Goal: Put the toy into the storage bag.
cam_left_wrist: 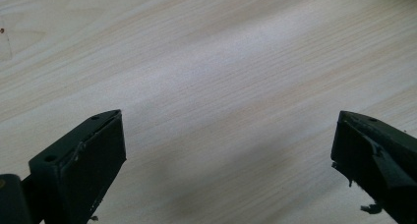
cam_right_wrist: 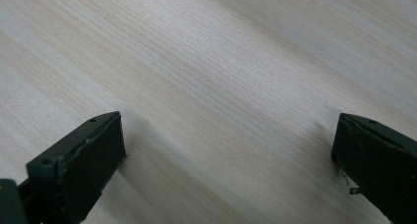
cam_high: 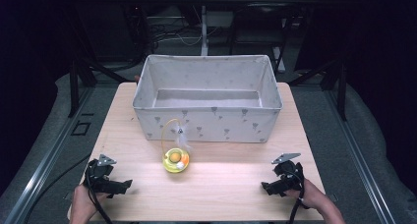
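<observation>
Both tongs stand wide open and empty, left tongs (cam_high: 129, 183) and right tongs (cam_high: 264, 187) low on the desk (cam_high: 226, 184). Yellow toy (cam_high: 176, 160) (wire loop upright) lies between them, at one o'clock from the left, nearer it.

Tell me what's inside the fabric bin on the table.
The fabric bin looks empty: bare pale floor and inner walls show. Its near wall hides the front strip of the floor, so that part can't be checked.
</observation>
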The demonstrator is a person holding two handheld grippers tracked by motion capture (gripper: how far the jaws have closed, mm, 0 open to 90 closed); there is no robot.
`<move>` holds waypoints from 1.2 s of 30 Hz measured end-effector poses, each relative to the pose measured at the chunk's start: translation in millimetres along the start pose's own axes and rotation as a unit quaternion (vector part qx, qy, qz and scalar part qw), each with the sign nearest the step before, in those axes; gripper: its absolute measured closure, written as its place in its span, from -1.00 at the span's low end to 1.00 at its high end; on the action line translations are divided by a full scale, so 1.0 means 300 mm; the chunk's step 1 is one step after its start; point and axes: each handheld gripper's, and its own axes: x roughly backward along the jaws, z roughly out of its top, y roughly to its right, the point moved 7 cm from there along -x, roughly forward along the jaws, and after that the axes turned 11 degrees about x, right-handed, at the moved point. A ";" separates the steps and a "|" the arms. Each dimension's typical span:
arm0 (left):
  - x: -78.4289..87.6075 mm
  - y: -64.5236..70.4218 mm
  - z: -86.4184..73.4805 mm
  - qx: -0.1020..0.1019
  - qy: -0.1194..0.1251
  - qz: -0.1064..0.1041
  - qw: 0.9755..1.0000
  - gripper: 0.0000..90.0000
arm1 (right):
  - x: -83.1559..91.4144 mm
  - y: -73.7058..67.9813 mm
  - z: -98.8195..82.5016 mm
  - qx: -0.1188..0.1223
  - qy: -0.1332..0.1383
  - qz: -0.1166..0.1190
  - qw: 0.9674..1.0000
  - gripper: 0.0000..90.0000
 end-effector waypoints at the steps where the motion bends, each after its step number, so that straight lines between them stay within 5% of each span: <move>1: 0.004 0.002 0.002 -0.003 0.000 -0.001 1.000 -1.00 | 0.000 0.000 0.000 0.001 -0.001 0.000 1.000 -1.00; 11: 0.035 0.082 0.042 -0.049 -0.009 -0.018 0.999 -1.00 | 0.001 0.002 -0.002 0.004 -0.001 0.001 1.000 -1.00; 24: 0.088 0.173 0.145 -0.080 -0.023 -0.051 0.995 -1.00 | 0.002 0.001 -0.002 0.004 -0.003 0.002 1.000 -1.00; 36: 0.107 0.257 0.293 -0.119 -0.036 -0.087 0.988 -1.00 | 0.003 0.003 -0.003 0.006 -0.006 0.001 1.000 -1.00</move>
